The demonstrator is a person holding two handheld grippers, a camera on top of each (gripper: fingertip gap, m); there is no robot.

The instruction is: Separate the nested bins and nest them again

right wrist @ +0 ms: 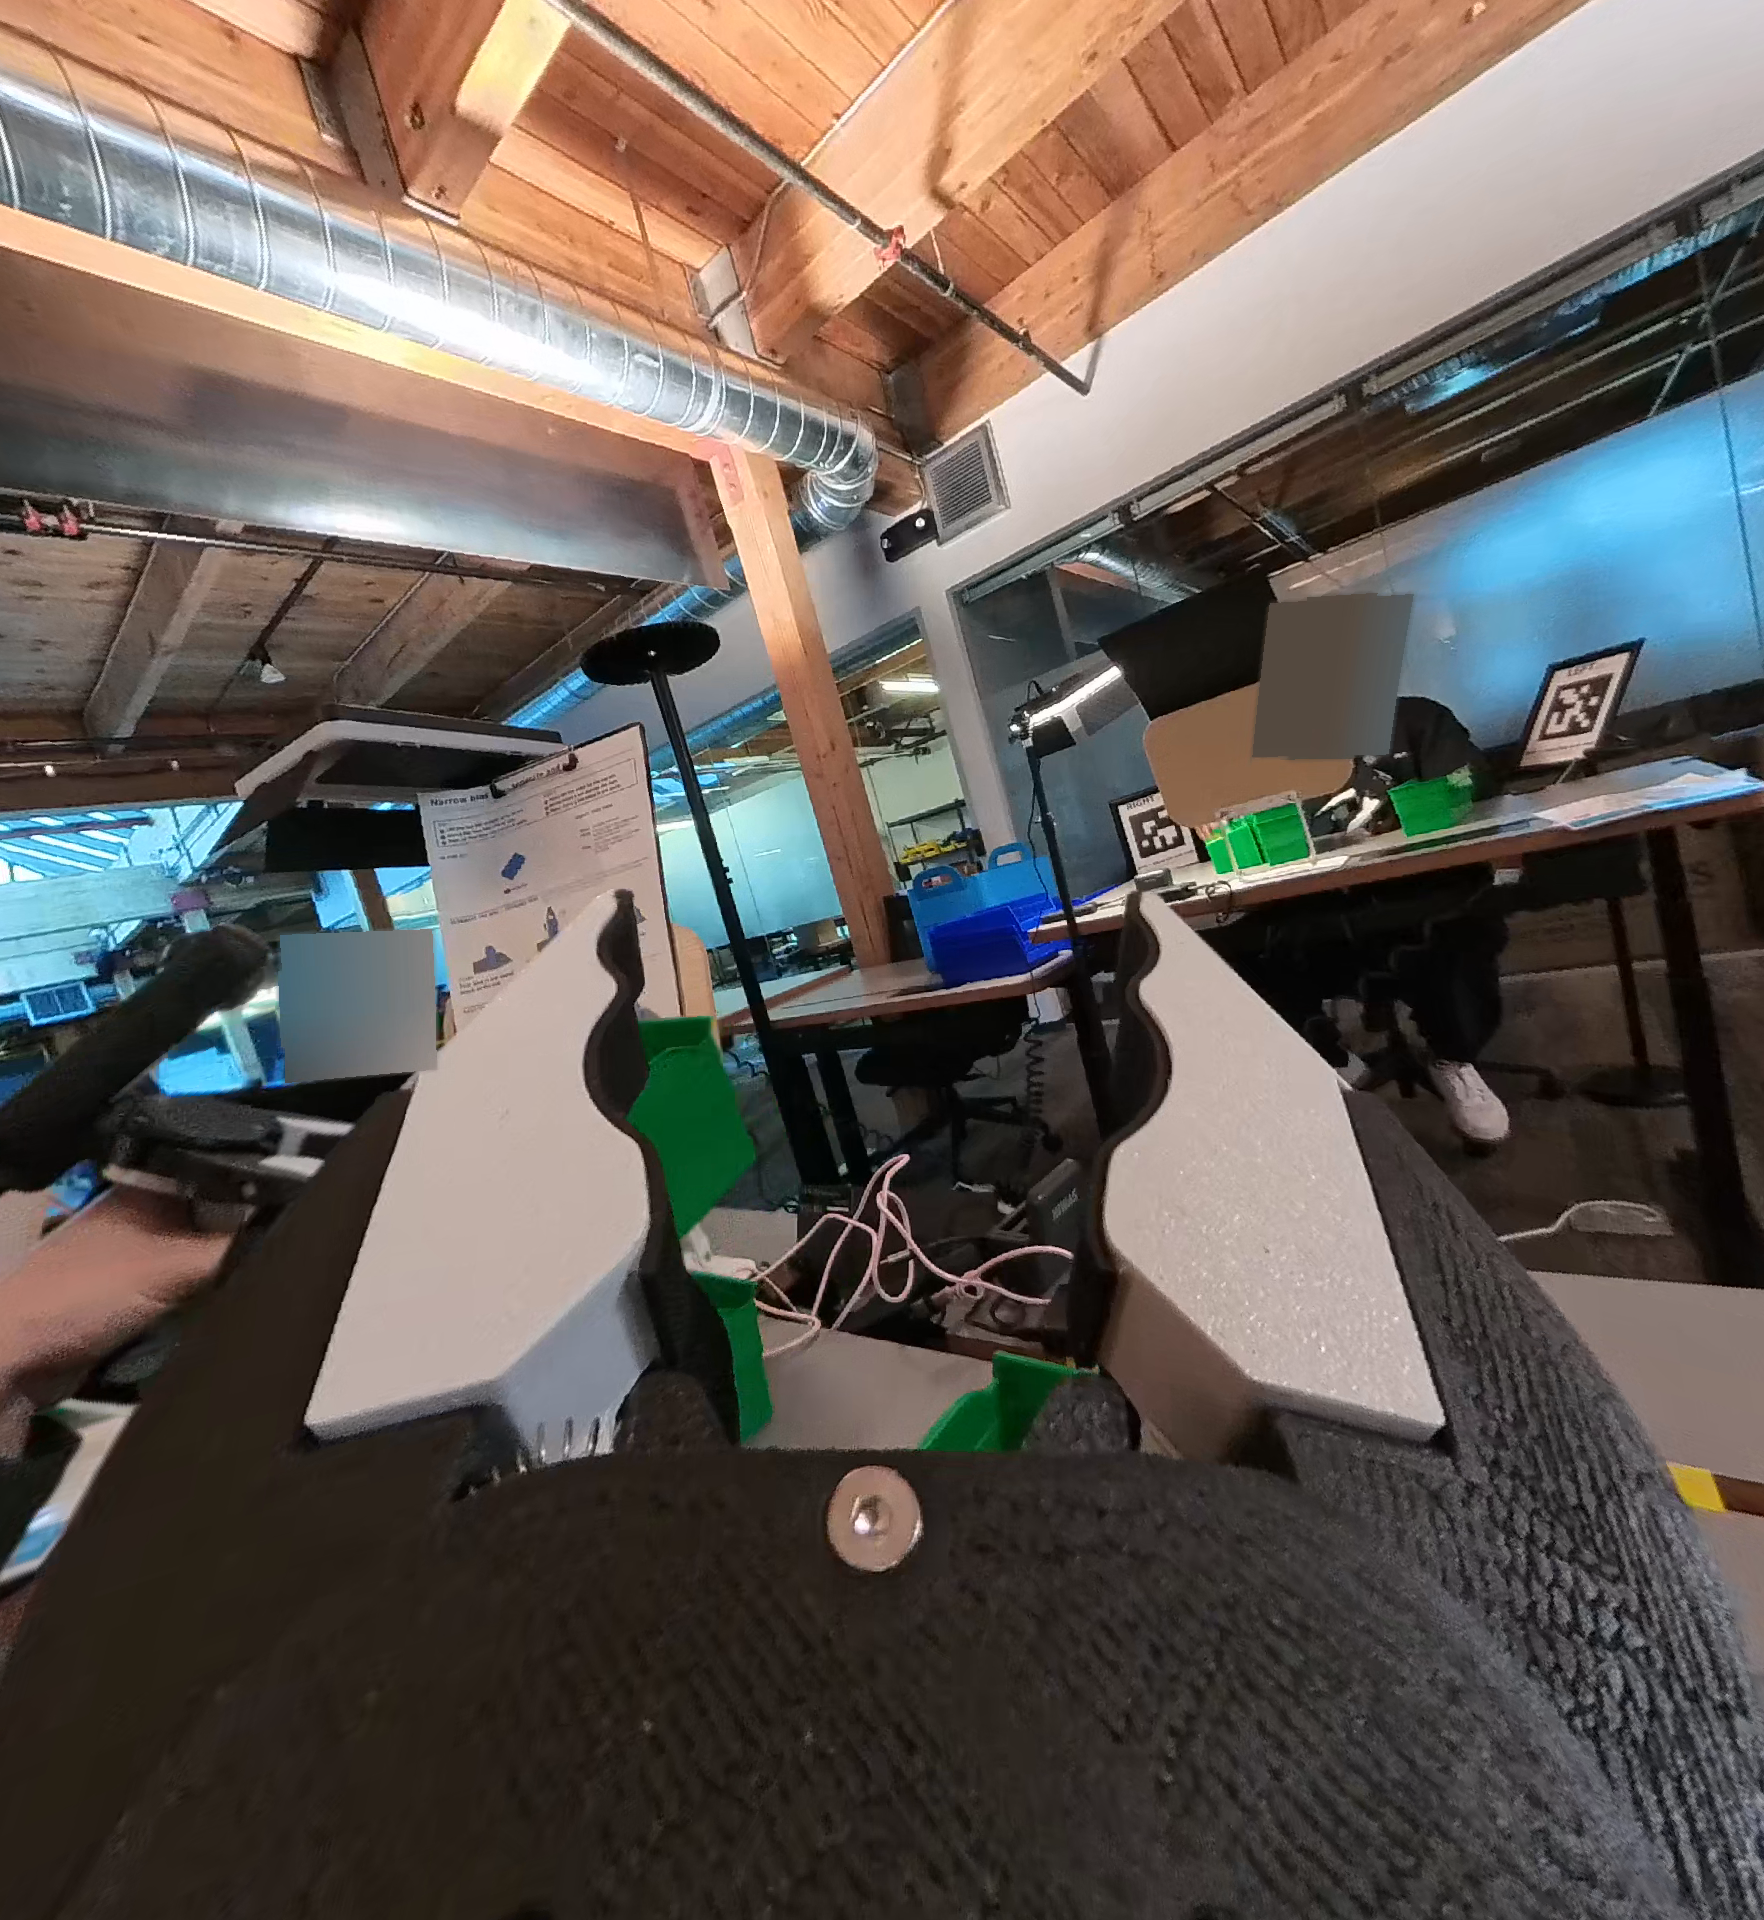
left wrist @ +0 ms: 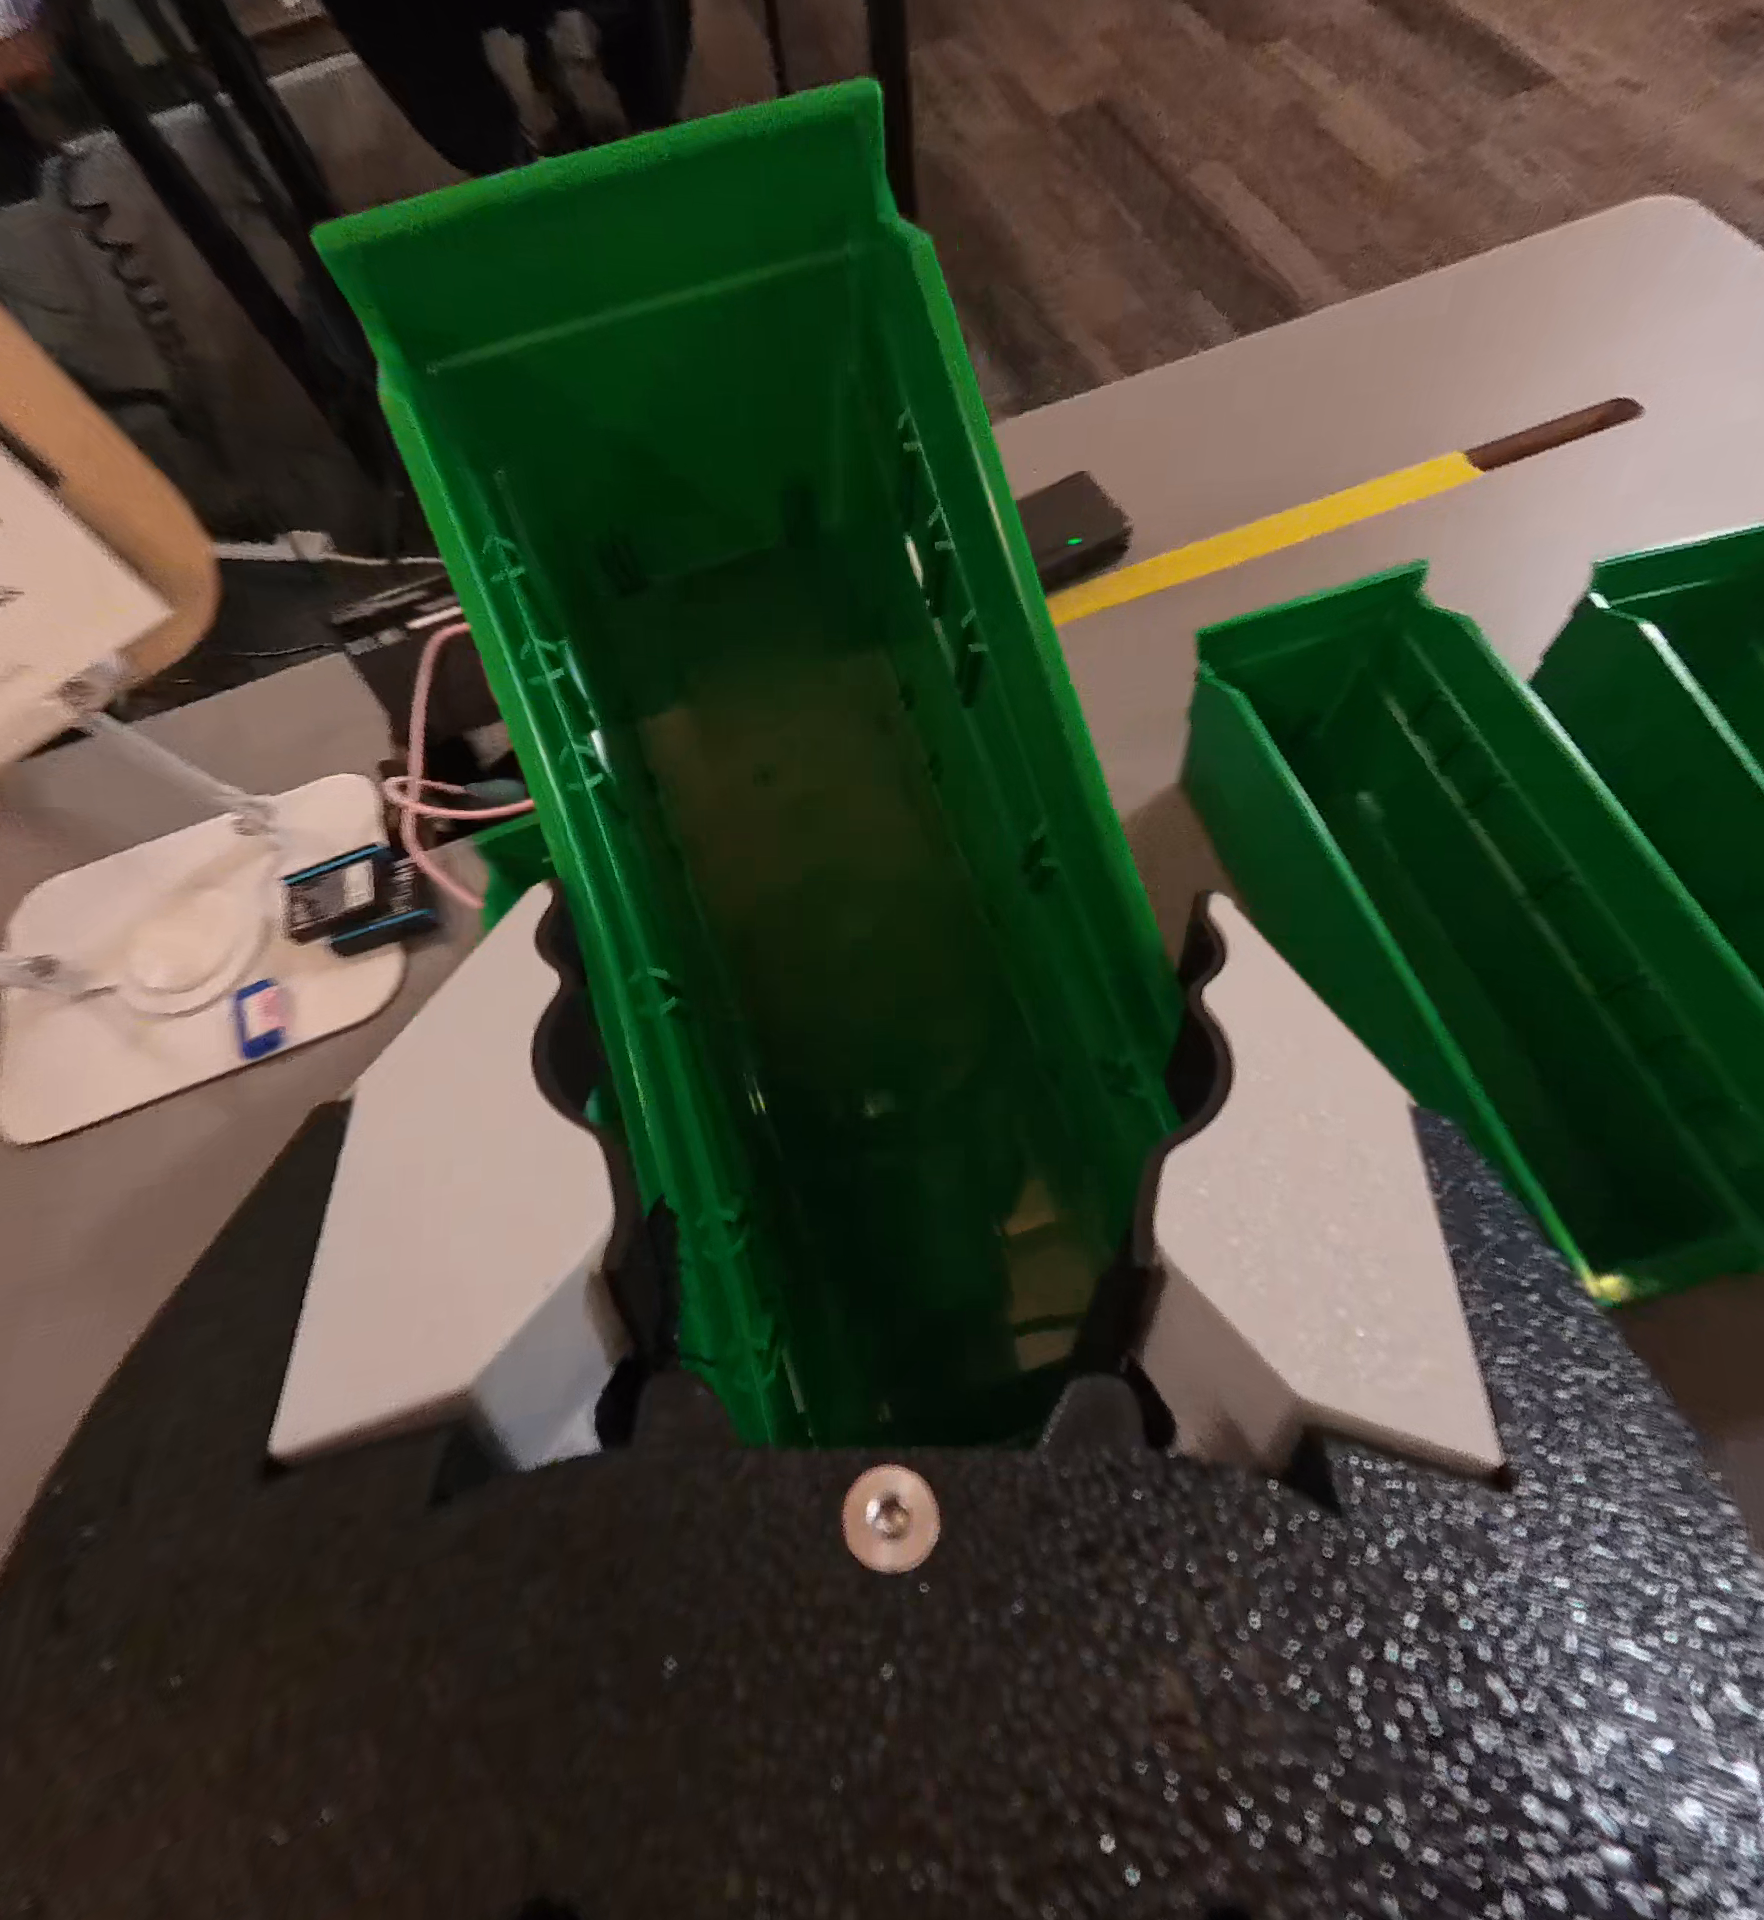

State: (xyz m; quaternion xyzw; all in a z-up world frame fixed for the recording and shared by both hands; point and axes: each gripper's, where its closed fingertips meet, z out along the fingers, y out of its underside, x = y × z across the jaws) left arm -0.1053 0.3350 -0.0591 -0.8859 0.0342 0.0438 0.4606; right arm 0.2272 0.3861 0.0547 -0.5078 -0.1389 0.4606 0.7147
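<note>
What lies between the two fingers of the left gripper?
In the left wrist view, a long green bin fills the gap of the left gripper, open side facing the camera, its side walls against both fingers.

Black textured tool [left wrist: 873, 1039], grey wavy-edged fingers [left wrist: 452, 1174]

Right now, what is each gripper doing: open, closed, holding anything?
Left gripper: closed on a green bin, lifted and tilted.
Right gripper: open, holding nothing, pointing up into the room.
</note>
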